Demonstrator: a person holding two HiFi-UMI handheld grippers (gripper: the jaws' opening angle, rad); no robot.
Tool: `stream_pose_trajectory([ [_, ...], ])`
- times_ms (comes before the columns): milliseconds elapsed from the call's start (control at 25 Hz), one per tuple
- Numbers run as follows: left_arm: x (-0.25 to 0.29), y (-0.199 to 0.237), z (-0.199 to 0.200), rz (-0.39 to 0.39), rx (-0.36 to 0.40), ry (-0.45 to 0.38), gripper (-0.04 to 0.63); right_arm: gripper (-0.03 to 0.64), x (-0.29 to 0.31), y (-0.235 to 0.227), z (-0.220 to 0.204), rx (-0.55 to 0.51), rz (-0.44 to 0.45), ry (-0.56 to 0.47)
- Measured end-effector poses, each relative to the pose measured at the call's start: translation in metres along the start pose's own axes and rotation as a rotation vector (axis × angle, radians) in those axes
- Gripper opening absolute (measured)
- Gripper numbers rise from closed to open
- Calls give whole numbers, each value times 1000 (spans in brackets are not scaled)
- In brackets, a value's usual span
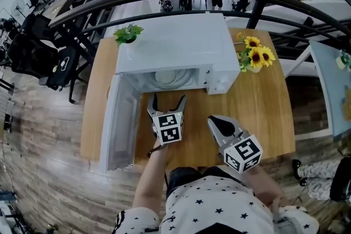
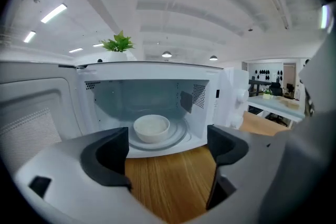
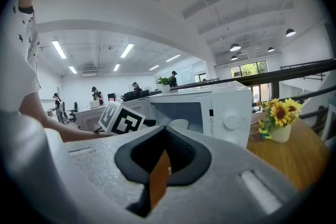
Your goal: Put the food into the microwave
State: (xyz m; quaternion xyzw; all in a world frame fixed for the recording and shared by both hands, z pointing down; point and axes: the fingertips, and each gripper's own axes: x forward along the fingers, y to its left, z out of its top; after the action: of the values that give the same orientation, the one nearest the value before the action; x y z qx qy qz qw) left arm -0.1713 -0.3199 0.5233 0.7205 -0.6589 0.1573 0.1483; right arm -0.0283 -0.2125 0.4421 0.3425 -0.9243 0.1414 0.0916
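Light wooden table (image 1: 263, 112) in open office, white boxy microwave (image 1: 175, 41), door open, round white bowl (image 2: 151, 127) inside microwave, left gripper (image 1: 168, 100) fingers released, right gripper (image 1: 214, 122) fingers clenched empty

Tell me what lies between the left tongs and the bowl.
In the left gripper view, only bare table and the microwave sill separate the left tongs from the bowl.

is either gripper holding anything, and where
Nothing is held: left gripper open and empty, right gripper shut on nothing; the bowl sits in the microwave.
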Motion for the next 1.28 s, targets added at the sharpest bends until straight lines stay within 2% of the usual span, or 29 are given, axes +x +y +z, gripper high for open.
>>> stream_pose_trajectory([
  [400, -60, -29, -1, 40, -4, -56, 319, 5, -49, 19, -8, -20, 17, -32],
  [1040, -170, -93, -18, 42, -9, -122, 156, 5, -136, 49, -35, -22, 6, -78],
  [1280, -215, -108, -27, 51, -33, -149, 91, 5, -164, 67, -43, -33, 8, -88],
])
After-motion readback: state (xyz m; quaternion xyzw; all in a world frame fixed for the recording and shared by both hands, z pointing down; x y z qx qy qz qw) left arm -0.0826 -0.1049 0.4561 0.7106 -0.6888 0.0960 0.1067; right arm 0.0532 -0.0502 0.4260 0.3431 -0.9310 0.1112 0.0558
